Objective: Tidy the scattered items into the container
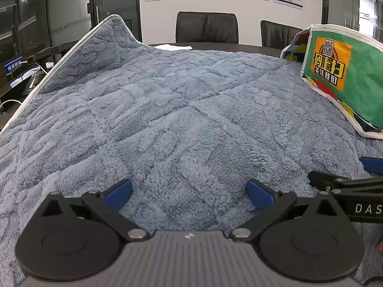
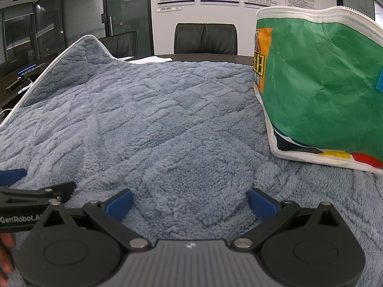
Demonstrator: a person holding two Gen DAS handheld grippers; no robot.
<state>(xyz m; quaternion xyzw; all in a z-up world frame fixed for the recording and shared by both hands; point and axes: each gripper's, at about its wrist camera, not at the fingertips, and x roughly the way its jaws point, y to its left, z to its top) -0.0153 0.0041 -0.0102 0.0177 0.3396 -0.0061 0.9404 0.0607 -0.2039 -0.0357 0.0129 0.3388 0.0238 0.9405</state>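
Left gripper (image 1: pixel 189 195) and right gripper (image 2: pixel 190 203): jaws spread, empty, over blue-grey blanket (image 1: pixel 167 110). Green zip bag (image 2: pixel 318 83) upright at right edge; blanket's left corner raised.

Ahead of both tools we find a wide, bare stretch of fluffy blue-grey quilted blanket (image 1: pixel 167 110), nothing standing on it. Forward and to our right, the upright green woven zip bag (image 2: pixel 318 88) blocks that side. Forward-left, the blanket's white-piped corner (image 1: pixel 105 38) rises as a soft wall. Our two tools sit just beside each other.
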